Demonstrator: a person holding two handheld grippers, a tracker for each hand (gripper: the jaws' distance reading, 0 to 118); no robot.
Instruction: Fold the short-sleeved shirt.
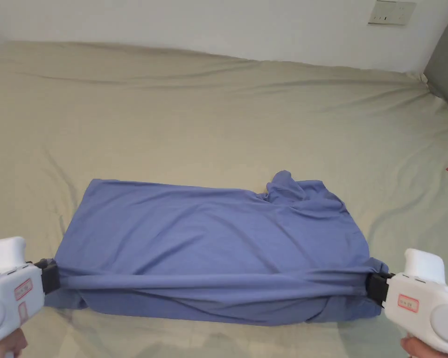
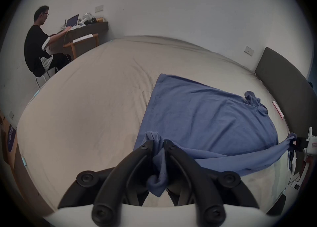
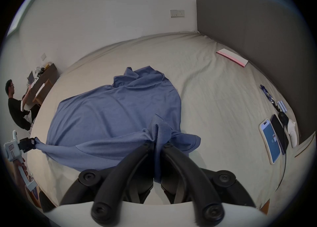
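You've got the blue shirt (image 1: 209, 233) lying on the bed (image 1: 218, 116), its near edge stretched taut: left gripper (image 1: 50, 276) pinching one corner, right gripper (image 1: 376, 285) pinching the other. Keep that tension even and carry both corners across level, so the fold lands straight.

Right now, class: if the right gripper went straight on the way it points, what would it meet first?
The right gripper is clamped on the crumpled blue short-sleeved shirt, so it would press straight into that fabric on the beige bed sheet. Beyond that, the bed looks free, though depth is unclear.
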